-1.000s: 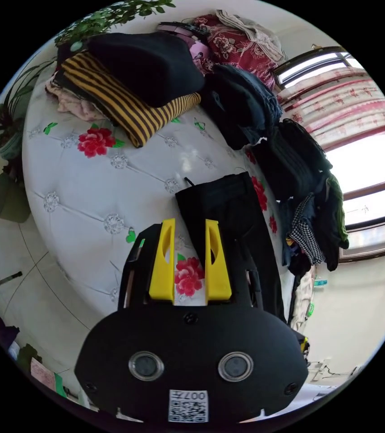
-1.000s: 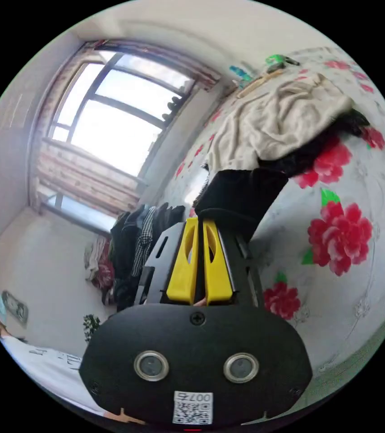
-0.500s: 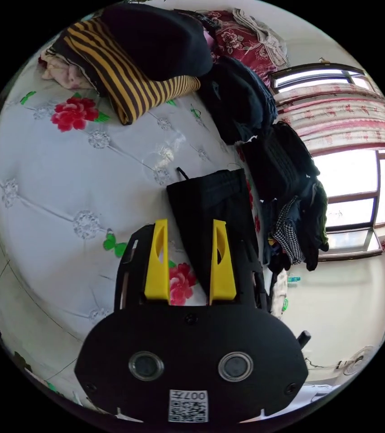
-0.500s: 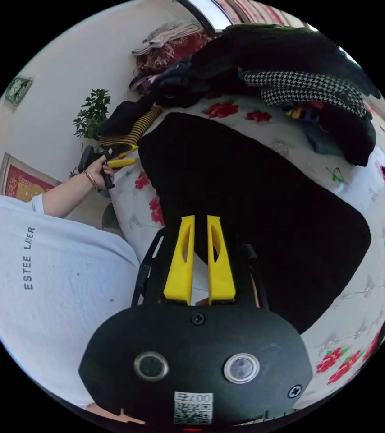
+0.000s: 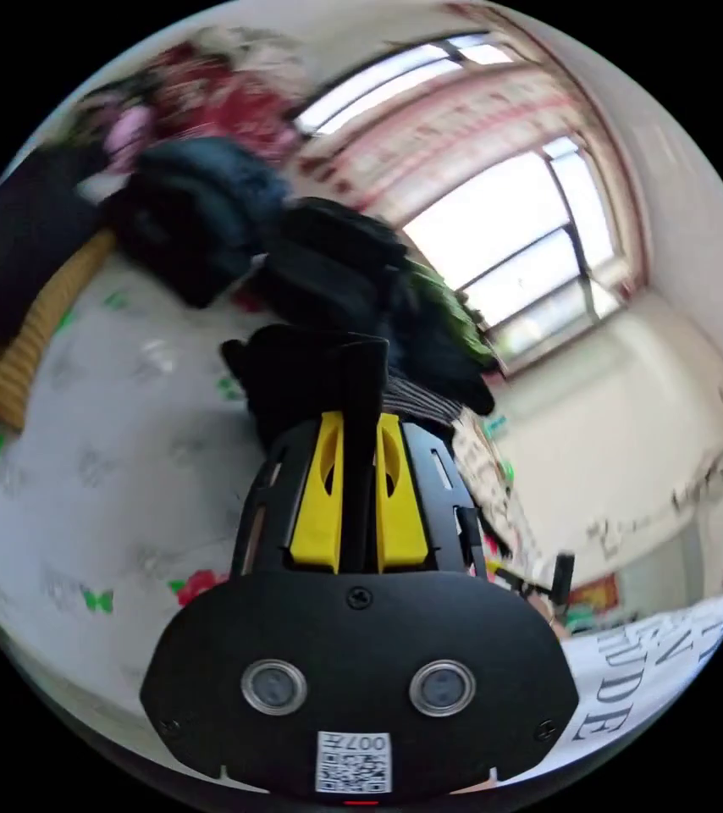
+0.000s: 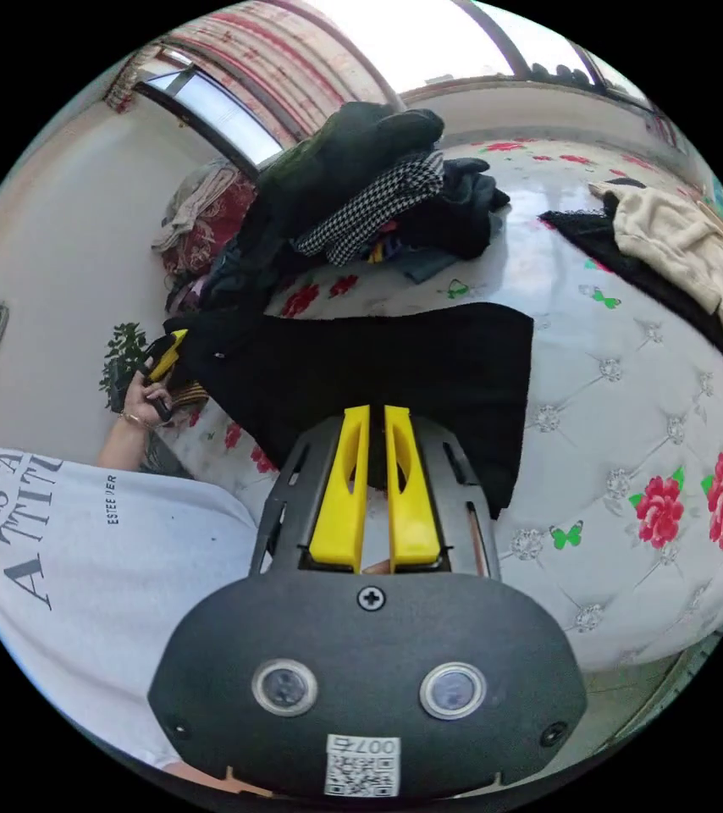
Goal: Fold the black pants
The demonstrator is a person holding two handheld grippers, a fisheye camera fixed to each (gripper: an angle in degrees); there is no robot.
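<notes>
White quilted bedding (image 6: 632,398), buttoned in a diamond pattern and printed with red flowers and small green butterflies, covers a bed beneath a bright window (image 6: 429,34) with striped red blinds. Lying across it in the right gripper view are the black pants (image 6: 395,364), a soft, matte, wide dark panel with a straight edge on 1 side. The right gripper (image 6: 374,423) has its 2 yellow jaws almost together at the near edge of the pants, with dark cloth showing in the narrow gap, so it appears clamped on the fabric. In the left gripper view, which is motion-blurred, the left gripper (image 5: 360,423) has its yellow jaws pressed on a thick standing fold of the same black cloth; the right gripper view shows a hand (image 6: 143,391) holding that gripper at the far corner of the pants. To fold well, both grips should probably stay firm, keep the cloth taut between them, and bring edge to edge squarely before letting go. Heaped clothes (image 6: 353,195), including a black-and-white checked piece, crowd the far side, and a cream fleecy garment (image 6: 700,246) lies apart.
</notes>
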